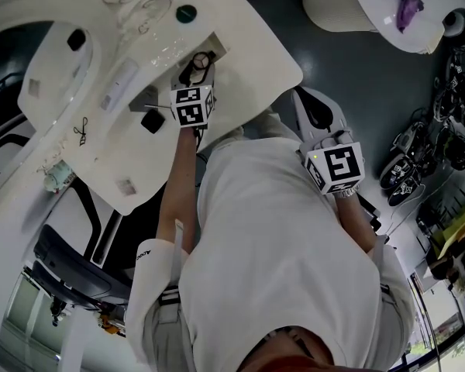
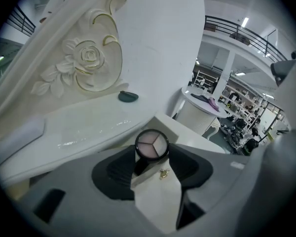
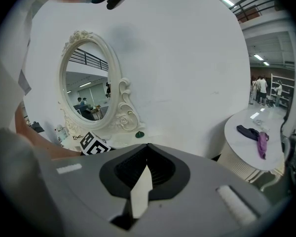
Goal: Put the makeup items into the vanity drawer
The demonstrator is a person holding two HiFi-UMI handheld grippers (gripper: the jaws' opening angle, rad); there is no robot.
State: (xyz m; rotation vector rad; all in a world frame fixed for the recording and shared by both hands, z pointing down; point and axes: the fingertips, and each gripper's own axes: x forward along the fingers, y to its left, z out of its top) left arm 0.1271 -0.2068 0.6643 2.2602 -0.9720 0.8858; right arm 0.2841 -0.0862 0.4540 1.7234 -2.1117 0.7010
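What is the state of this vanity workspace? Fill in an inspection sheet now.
Surface: white vanity top, with a carved oval mirror standing on it.
Job's things: round eyeshadow compact, held; the drawer cannot be made out clearly.
Clutter: dark green round piece by the mirror base; small black box.
Grippers: left gripper, jaws closed on the compact; right gripper, jaws together, empty.
Cables: nothing seen.
Surroundings: round white table with a purple cloth; shoes on the dark floor.

pink-toned trio compact (image 2: 151, 144), white gold-trimmed vanity (image 2: 89, 127)
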